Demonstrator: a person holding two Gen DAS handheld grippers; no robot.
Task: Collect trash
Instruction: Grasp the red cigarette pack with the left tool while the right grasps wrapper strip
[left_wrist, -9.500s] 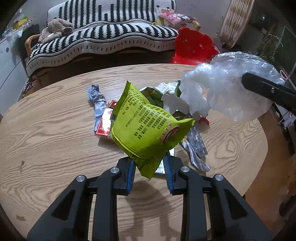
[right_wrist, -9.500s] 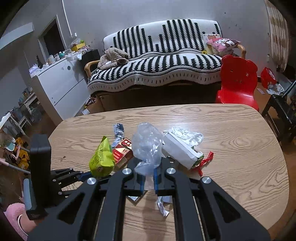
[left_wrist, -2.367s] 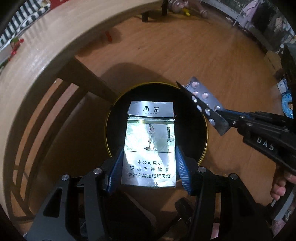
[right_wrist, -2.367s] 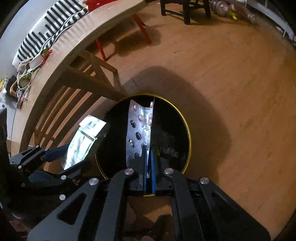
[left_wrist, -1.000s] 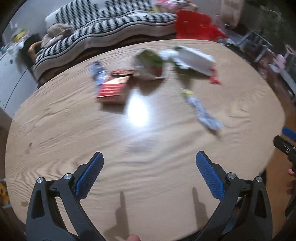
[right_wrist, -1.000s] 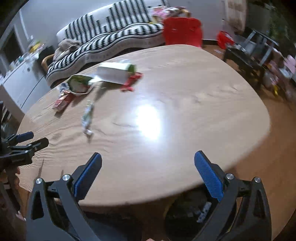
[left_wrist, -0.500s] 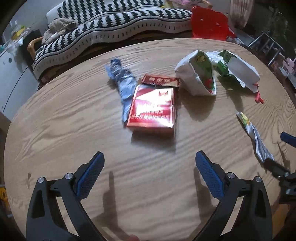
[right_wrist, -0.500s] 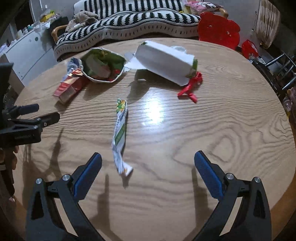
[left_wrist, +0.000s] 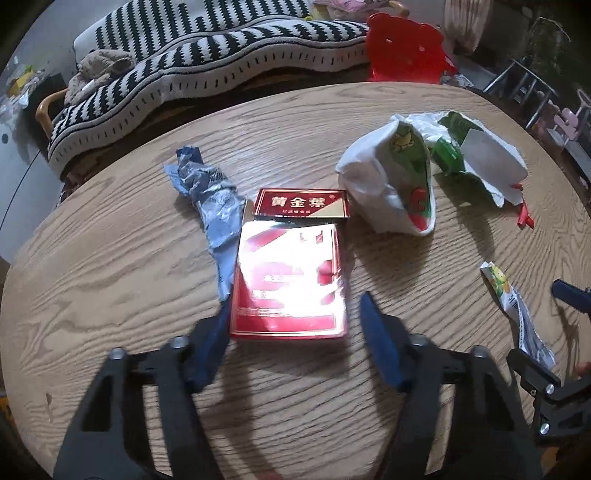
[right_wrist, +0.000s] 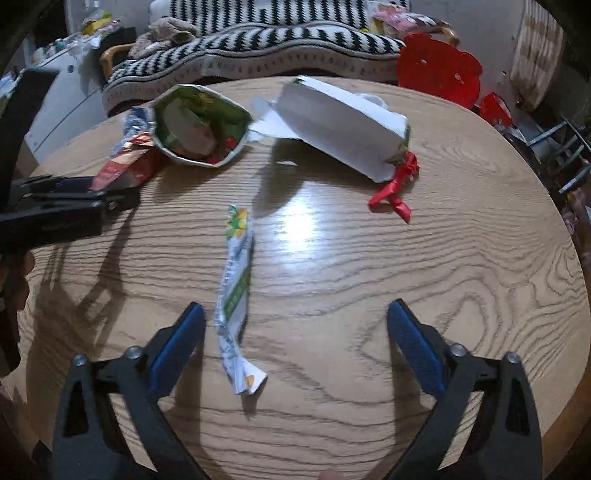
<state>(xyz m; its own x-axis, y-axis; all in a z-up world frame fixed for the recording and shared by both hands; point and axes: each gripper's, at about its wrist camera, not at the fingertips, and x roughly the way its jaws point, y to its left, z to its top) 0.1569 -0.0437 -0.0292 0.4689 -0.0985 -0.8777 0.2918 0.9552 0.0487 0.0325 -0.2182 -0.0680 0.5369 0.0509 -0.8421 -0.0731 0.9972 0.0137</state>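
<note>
A red cigarette pack (left_wrist: 290, 282) lies on the round wooden table (left_wrist: 110, 258), its lid open toward the far side. My left gripper (left_wrist: 295, 325) is open, its fingers on either side of the pack's near end. A crumpled blue wrapper (left_wrist: 212, 195) lies to its left. My right gripper (right_wrist: 295, 339) is open above the table; a long green and white sachet (right_wrist: 236, 295) lies just inside its left finger. It also shows in the left wrist view (left_wrist: 513, 306). An open white snack bag (right_wrist: 201, 123), a white carton (right_wrist: 340, 127) and a red ribbon (right_wrist: 395, 188) lie farther back.
A striped sofa (left_wrist: 207, 62) and a red plastic chair (right_wrist: 437, 70) stand behind the table. A white cabinet (right_wrist: 62, 99) is at the far left. The left gripper's body (right_wrist: 62, 210) reaches in from the left in the right wrist view.
Both grippers have moved forward and lower over the table. The left jaws have narrowed around the red pack's near end. The right gripper has come up to the sachet.
</note>
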